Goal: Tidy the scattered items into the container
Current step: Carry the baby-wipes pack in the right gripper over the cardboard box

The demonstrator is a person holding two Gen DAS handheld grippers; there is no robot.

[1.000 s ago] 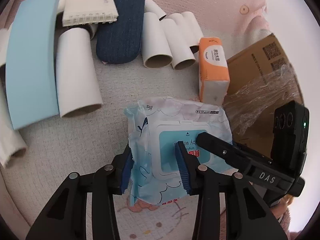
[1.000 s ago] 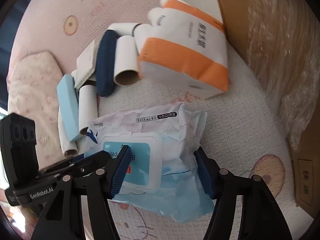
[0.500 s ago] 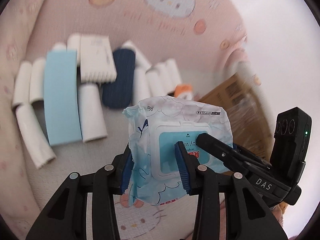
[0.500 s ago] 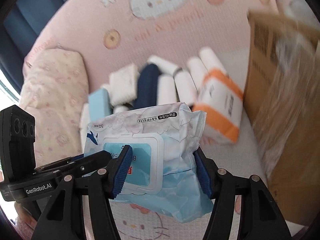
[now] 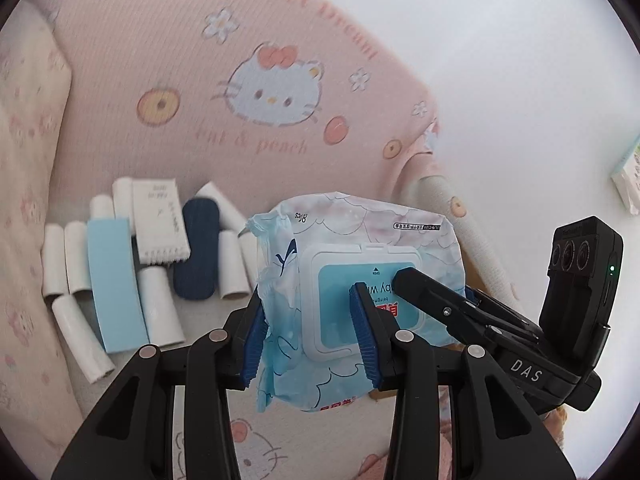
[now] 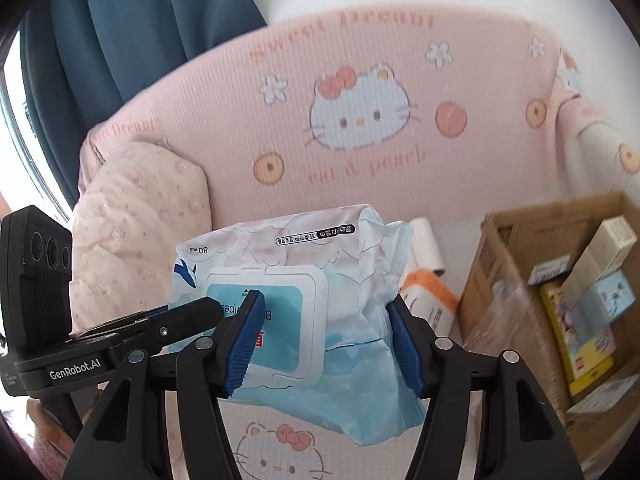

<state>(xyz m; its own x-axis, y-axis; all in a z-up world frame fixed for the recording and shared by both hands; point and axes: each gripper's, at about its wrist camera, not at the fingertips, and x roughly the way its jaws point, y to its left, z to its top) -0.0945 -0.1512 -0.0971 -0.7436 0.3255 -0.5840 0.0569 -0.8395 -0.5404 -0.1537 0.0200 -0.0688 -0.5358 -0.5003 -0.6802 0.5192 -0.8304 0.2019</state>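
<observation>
A light blue pack of wet wipes (image 5: pixel 360 264) with a white flip lid hangs in the air, held from both sides. My left gripper (image 5: pixel 310 334) is shut on its left part. My right gripper (image 6: pixel 328 340) is shut on its right part (image 6: pixel 360 256). The cardboard box (image 6: pixel 504 280), open at the top with several small boxes inside, stands at the right in the right wrist view. Below at the left lie white paper tubes (image 5: pixel 154 308), a light blue case (image 5: pixel 114 284), a dark blue case (image 5: pixel 198 254) and a white notepad (image 5: pixel 160 220).
An orange-and-white tissue pack (image 6: pixel 430 300) and one white tube (image 6: pixel 426 248) lie beside the box. The pink sofa back (image 5: pixel 260 92) rises behind. A floral cushion (image 6: pixel 136 220) is at the left. A blue curtain (image 6: pixel 132 28) hangs behind.
Both grippers have lifted the wet wipes pack well above the seat. The scattered items now look smaller and lower, and the open top of the box has come into the right wrist view.
</observation>
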